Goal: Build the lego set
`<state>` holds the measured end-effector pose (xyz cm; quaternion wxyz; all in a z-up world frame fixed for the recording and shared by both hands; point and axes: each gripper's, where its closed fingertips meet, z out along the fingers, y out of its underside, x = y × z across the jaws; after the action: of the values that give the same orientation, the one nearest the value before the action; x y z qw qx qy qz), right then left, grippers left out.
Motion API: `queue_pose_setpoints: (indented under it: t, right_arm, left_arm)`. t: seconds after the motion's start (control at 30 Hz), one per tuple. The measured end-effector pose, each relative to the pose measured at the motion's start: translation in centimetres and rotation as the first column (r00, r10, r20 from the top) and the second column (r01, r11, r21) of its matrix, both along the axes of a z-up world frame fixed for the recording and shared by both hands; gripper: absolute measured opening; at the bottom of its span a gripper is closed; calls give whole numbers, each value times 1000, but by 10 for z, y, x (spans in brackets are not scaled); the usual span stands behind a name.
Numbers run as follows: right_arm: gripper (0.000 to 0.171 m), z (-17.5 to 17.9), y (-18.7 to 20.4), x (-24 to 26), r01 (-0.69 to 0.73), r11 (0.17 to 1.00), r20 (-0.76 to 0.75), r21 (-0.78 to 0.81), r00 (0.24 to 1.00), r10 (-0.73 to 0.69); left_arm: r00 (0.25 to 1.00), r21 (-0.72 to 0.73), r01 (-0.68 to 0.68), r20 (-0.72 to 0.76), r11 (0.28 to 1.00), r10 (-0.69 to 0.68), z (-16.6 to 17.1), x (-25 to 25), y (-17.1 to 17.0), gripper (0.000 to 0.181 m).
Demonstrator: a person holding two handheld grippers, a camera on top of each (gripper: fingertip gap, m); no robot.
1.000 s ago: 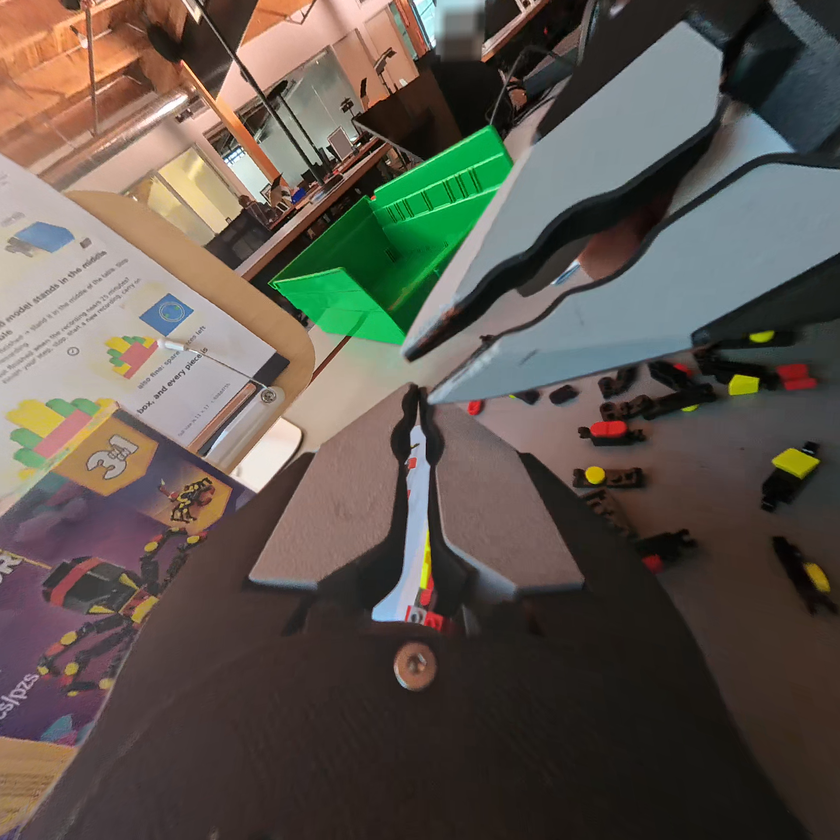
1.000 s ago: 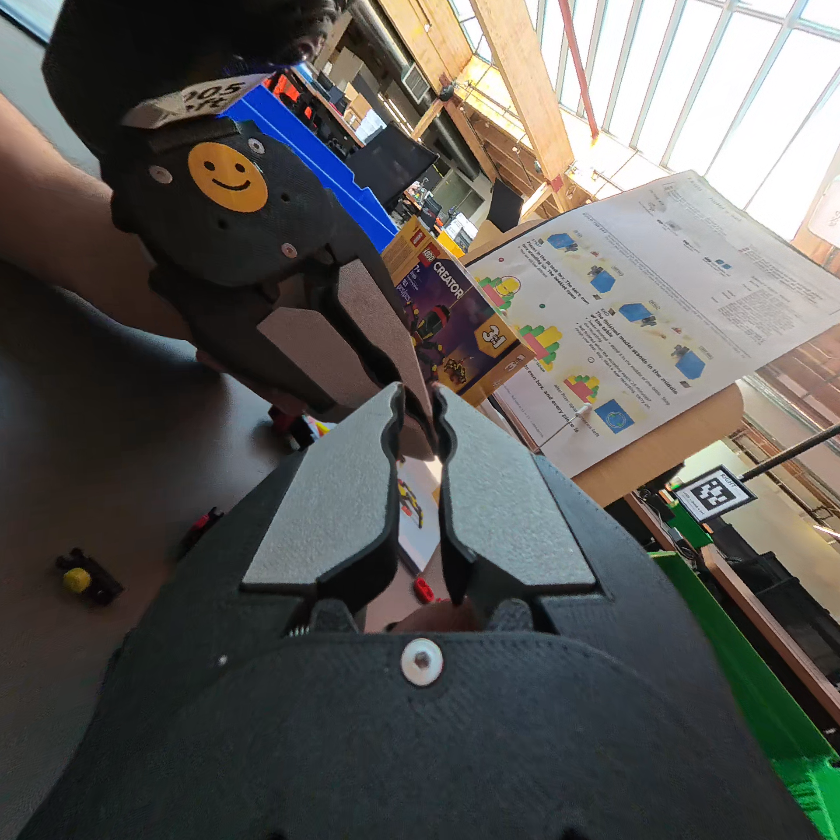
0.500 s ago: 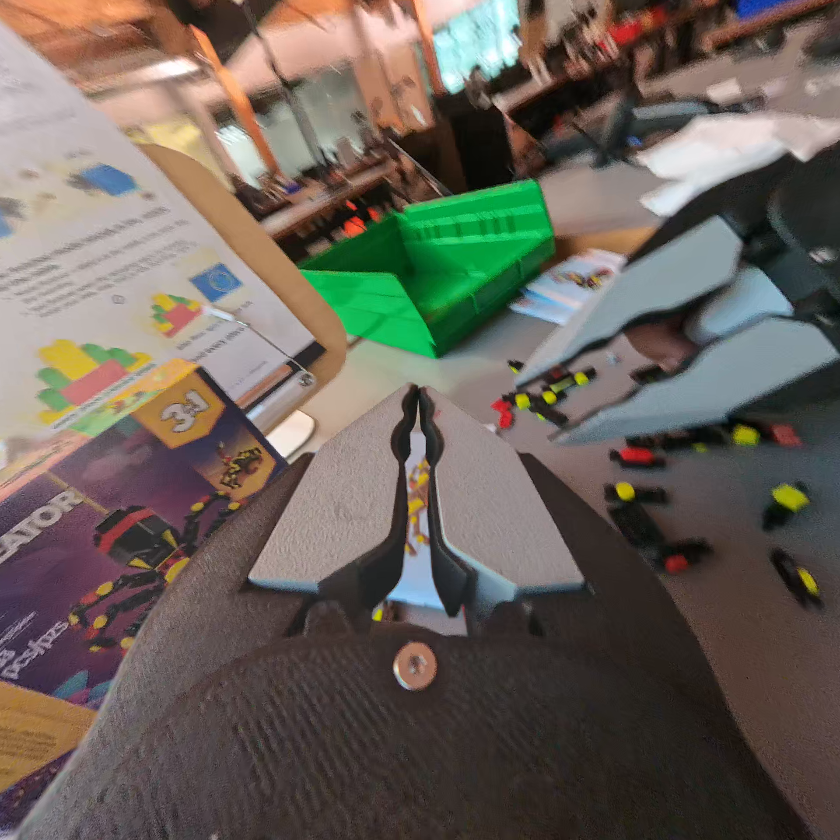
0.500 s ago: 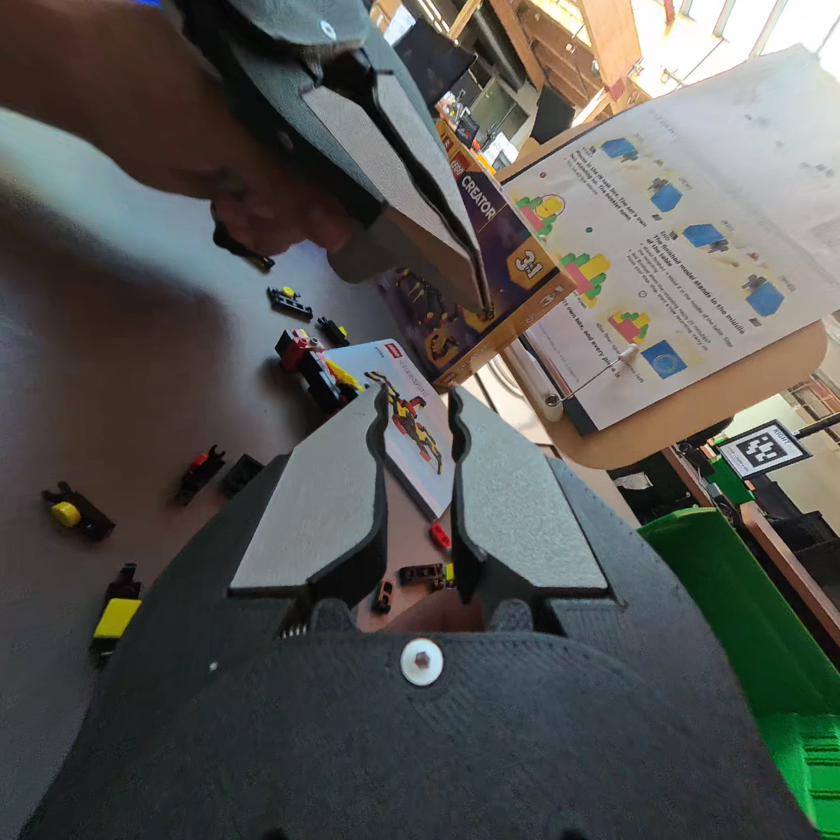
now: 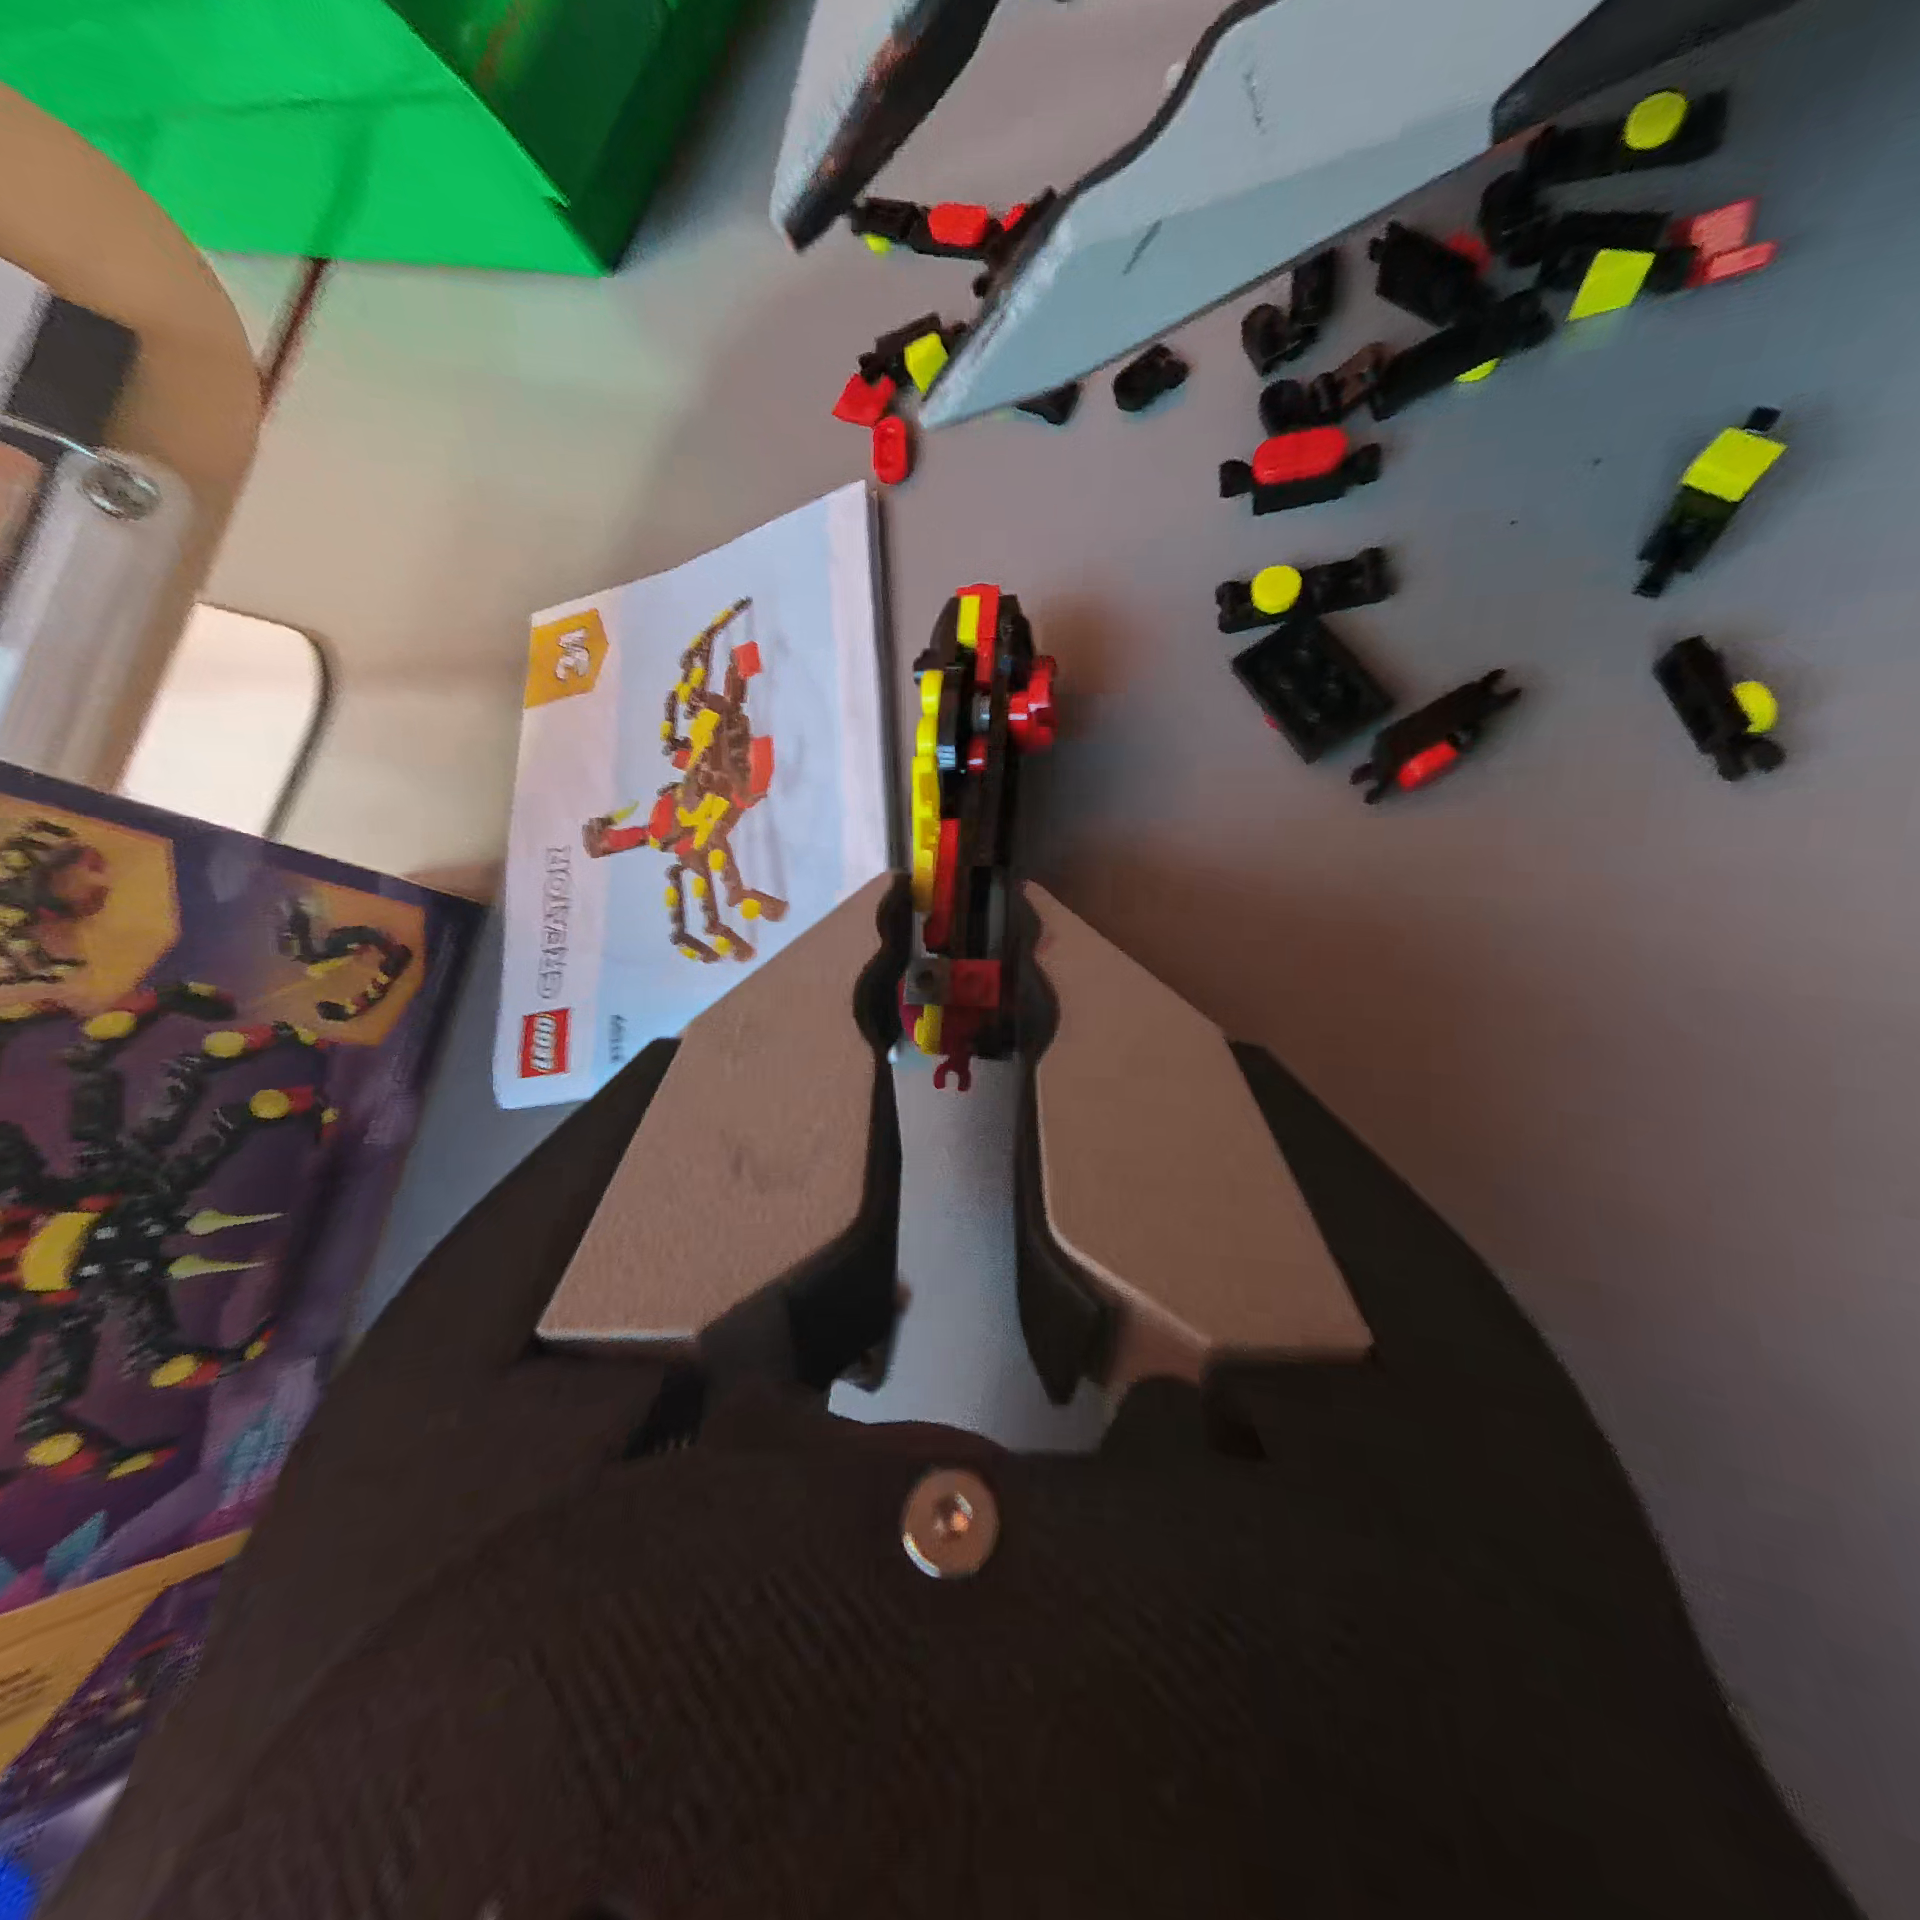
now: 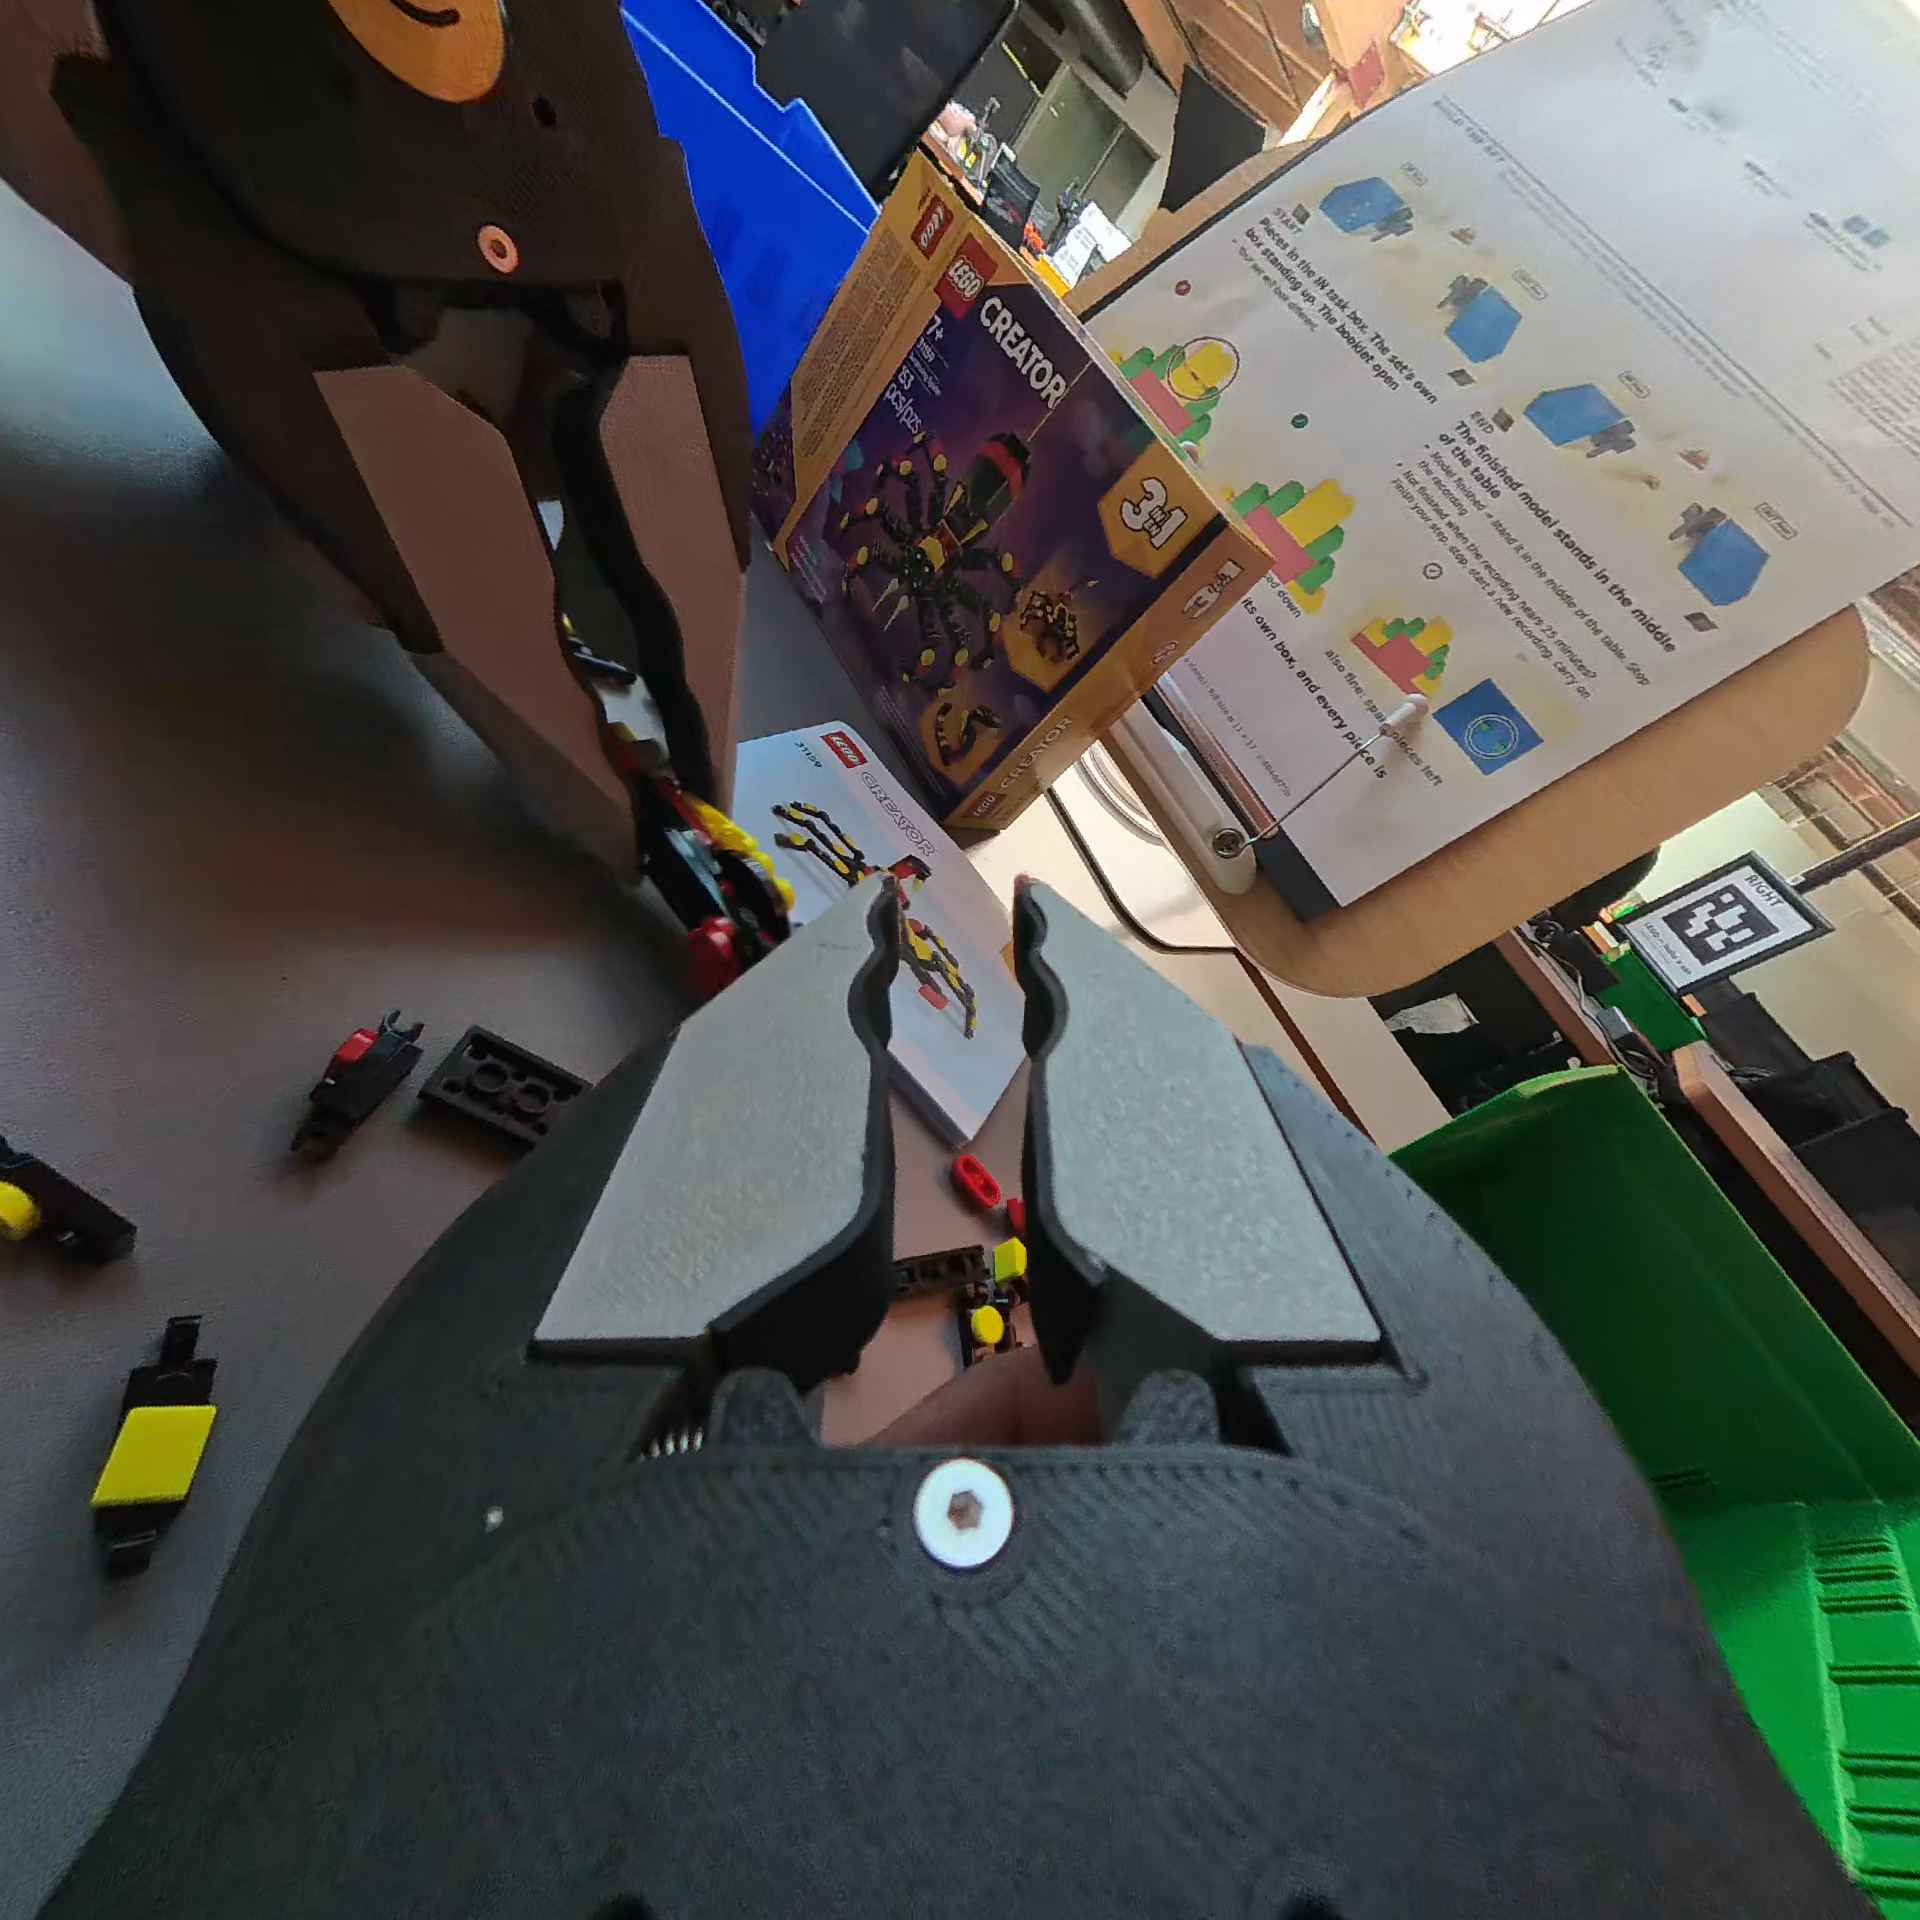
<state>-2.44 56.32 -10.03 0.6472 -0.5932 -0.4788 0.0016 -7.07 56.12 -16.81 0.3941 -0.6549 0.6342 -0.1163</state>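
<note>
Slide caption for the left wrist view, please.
Left gripper clamps the part-built lego model beside the booklet, loose pieces scattered beyond.

I see the booklet (image 5: pixel 707 790) flat on the table (image 5: pixel 1455 1039), box (image 5: pixel 156 1195) to its left, assembly (image 5: pixel 971 769) just right (loose pieces (image 5: pixel 1309 665) farther right).

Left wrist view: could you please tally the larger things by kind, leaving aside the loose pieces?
Hand-held grippers: 2, the left hand-held gripper and the right hand-held gripper
Model: 1
Booklet: 1
Box: 1
Green bin: 1
Board: 1
Total: 7
</note>
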Motion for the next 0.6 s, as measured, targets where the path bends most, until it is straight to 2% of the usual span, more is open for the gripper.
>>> queue_pose_setpoints:
  t: [0.17, 0.33, 0.4, 0.47, 0.53, 0.6]
  right_arm:
    - [17, 11, 1, 6, -11, 998, -127, -61, 992, 3]
    - [20, 27, -1, 11, -105, 980, -346, -166, 937, 41]
    - [24, 34, -5, 11, -159, 971, -412, -180, 908, 73]
    - [25, 42, -13, 8, -232, 956, -467, -177, 875, 126]
    - [26, 49, -23, 4, -308, 935, -505, -177, 843, 183]
    - [26, 53, -29, 4, -333, 928, -514, -169, 833, 205]
  left_arm:
    - [994, 214, -26, 107, 976, 3, 28, 4, 16, 15]
    - [972, 321, -62, 235, 945, -16, 50, 7, 22, 15]
    - [939, 123, 15, 339, 992, -56, 52, 17, 3, 14]
    - [861, -130, 94, 509, 987, -15, 65, 25, -11, 14]
    - [795, -366, 191, 602, 911, 75, 73, 26, -17, 14]
    - [741, -521, 295, 654, 801, 152, 80, 23, -21, 14]
